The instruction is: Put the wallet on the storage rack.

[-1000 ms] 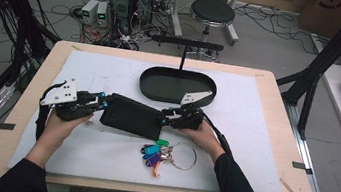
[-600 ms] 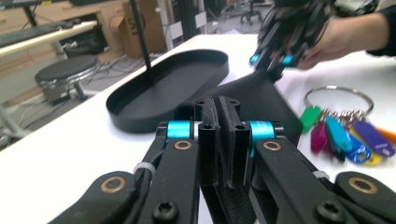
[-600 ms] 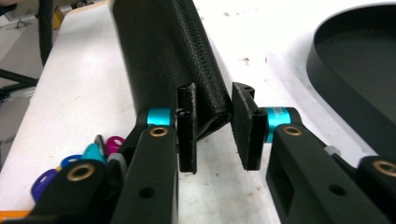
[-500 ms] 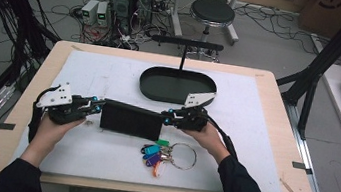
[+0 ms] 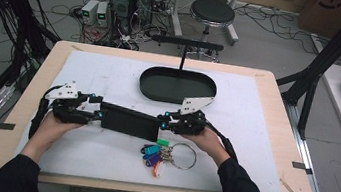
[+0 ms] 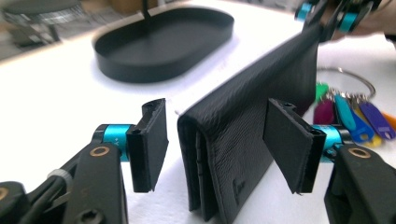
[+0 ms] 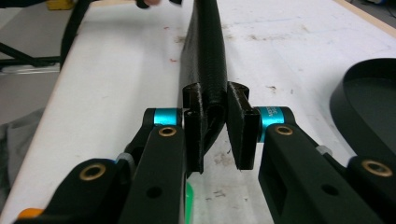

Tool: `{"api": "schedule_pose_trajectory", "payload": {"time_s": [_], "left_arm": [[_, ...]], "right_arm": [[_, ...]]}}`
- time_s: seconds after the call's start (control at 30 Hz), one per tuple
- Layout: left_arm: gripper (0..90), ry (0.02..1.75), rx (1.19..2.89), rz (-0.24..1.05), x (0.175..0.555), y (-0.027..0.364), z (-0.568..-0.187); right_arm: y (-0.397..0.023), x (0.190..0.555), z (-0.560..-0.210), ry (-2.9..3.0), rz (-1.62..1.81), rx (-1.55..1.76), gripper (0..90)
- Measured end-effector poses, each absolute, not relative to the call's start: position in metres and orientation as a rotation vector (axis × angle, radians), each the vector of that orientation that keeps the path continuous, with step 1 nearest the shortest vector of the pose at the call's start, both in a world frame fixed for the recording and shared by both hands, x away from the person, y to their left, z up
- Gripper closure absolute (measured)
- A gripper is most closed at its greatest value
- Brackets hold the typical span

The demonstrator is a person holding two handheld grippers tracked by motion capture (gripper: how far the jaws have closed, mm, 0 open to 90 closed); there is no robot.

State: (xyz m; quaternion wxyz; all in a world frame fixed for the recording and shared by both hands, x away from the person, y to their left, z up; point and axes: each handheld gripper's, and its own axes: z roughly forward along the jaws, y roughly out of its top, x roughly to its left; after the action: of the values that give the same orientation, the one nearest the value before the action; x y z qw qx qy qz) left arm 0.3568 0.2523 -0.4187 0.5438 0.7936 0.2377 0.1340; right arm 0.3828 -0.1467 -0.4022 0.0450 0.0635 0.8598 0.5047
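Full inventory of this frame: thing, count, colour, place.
wallet: 1, black, mid mat between both tools
key bunch: 1, coloured tags on metal ring, mat just near side of wallet
tray: 1, black oval with upright post, far side of mat
mat: 1, white, covers table
table: 1, light wood
stool: 1, black seat, floor beyond table
left tool: 1, black with blue, jaws just opened, pads apart around wallet's end
right tool: 1, black with blue, clamped on wallet's other end
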Motion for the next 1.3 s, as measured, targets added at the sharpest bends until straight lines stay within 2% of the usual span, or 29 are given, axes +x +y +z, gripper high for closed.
{"api": "schedule_pose_trajectory", "payload": {"time_s": [0.13, 0.17, 0.2, 0.23, 0.3, 0.47, 0.6, 0.63, 0.7, 0.77, 0.9, 1.07, 1.3], "left_arm": [[38.3, 0.553, 1.902, 0.265, 0.365, 0.247, -0.426], [43.9, 0.553, 1.902, 0.265, 0.365, 0.247, -0.426], [43.9, 0.531, 1.913, 0.253, 0.364, 0.246, -0.427], [52.4, 0.524, 1.917, 0.260, 0.363, 0.247, -0.426], [58.7, 0.515, 1.917, 0.243, 0.363, 0.250, -0.426], [69.5, 0.470, 1.903, 0.232, 0.359, 0.254, -0.425], [72.5, 0.439, 1.889, 0.245, 0.354, 0.254, -0.424], [72.8, 0.439, 1.889, 0.245, 0.354, 0.254, -0.424], [73.2, 0.431, 1.884, 0.250, 0.352, 0.253, -0.423], [73.6, 0.420, 1.872, 0.259, 0.351, 0.252, -0.422], [74.1, 0.410, 1.858, 0.287, 0.350, 0.250, -0.420], [74.3, 0.388, 1.844, 0.310, 0.347, 0.250, -0.417], [74.6, 0.370, 1.803, 0.327, 0.344, 0.252, -0.411]], "right_arm": [[-0.146, 0.380, -0.401, 2.623, 1.541, 0.175, 78.5], [-0.146, 0.380, -0.401, 2.623, 1.541, 0.175, 78.5], [-0.146, 0.380, -0.401, 2.622, 1.537, 0.173, 78.4], [-0.146, 0.380, -0.401, 2.622, 1.538, 0.178, 78.0], [-0.147, 0.381, -0.401, 2.627, 1.532, 0.197, 76.8], [-0.148, 0.383, -0.404, 2.637, 1.520, 0.227, 71.2], [-0.147, 0.386, -0.407, 2.643, 1.524, 0.299, 51.2], [-0.147, 0.386, -0.407, 2.643, 1.524, 0.299, 51.2], [-0.146, 0.391, -0.411, 2.653, 1.544, 0.374, 41.1], [-0.145, 0.393, -0.414, 2.670, 1.533, 0.393, 39.4], [-0.138, 0.395, -0.422, 2.690, 1.503, 0.403, 38.3], [-0.130, 0.392, -0.423, 2.682, 1.514, 0.376, 46.9], [-0.130, 0.391, -0.420, 2.645, 1.523, 0.377, 47.1]]}}
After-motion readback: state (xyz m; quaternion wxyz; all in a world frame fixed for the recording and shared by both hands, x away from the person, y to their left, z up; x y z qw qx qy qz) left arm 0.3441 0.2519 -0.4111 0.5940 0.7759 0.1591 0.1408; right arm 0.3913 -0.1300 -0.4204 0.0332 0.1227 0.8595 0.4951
